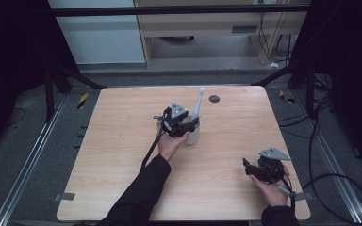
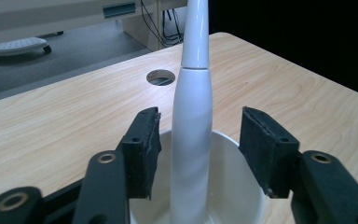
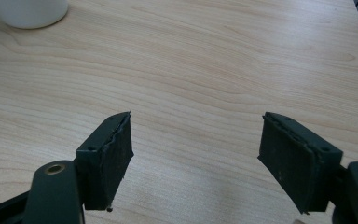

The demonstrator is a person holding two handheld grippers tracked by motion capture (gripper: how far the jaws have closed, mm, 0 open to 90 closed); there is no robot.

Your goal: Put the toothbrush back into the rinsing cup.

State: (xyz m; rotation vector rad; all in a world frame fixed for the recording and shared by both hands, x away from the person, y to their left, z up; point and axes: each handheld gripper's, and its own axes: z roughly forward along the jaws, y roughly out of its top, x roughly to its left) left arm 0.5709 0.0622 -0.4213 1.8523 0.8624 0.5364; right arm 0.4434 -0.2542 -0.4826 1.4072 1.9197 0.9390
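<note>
Standing upright in a white cup [image 2: 233, 186] near the middle of the worktop [image 1: 122, 155], the white electric toothbrush [image 2: 192, 130] rose straight between the left claw [image 2: 200, 149], whose jaws were spread wide to either side of its handle without touching it. Its long axis ran vertical, head leaning slightly to the far side. The right claw [image 3: 196, 158], also wide and empty, hovered well apart over the near right corner. Beyond the pale wood lay grey carpet and cables.
</note>
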